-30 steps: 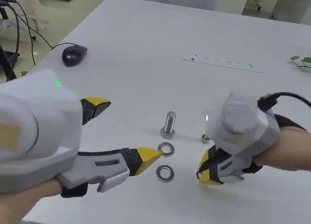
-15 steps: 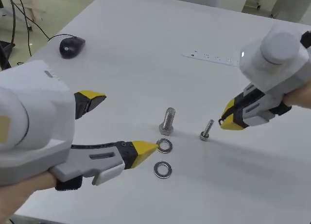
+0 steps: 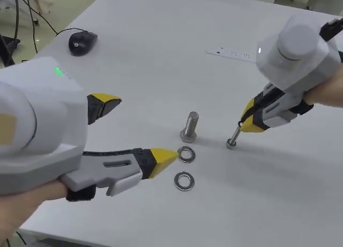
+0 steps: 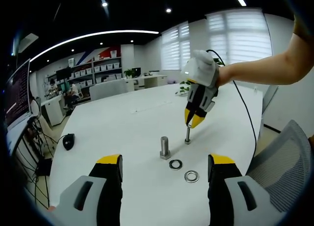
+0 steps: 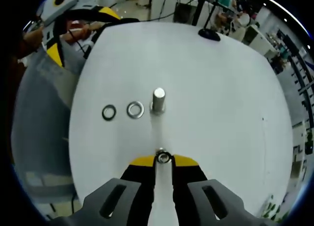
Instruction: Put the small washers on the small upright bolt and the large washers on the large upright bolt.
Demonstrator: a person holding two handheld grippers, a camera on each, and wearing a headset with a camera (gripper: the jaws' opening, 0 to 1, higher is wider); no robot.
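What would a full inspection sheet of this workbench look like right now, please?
Surface: white table, flat, no spills seen.
Job's things: large bolt upright; first large washer and second large washer flat beside it, on no bolt; small bolt upright under the right gripper.
Clutter: mouse, power strip.
Grippers: left gripper open near the washers; right gripper fingers closed on what looks like a small washer at the small bolt's top.
Cables: mouse cable; gripper cable on the right gripper.
Surroundings: office with blinds and a mesh chair.
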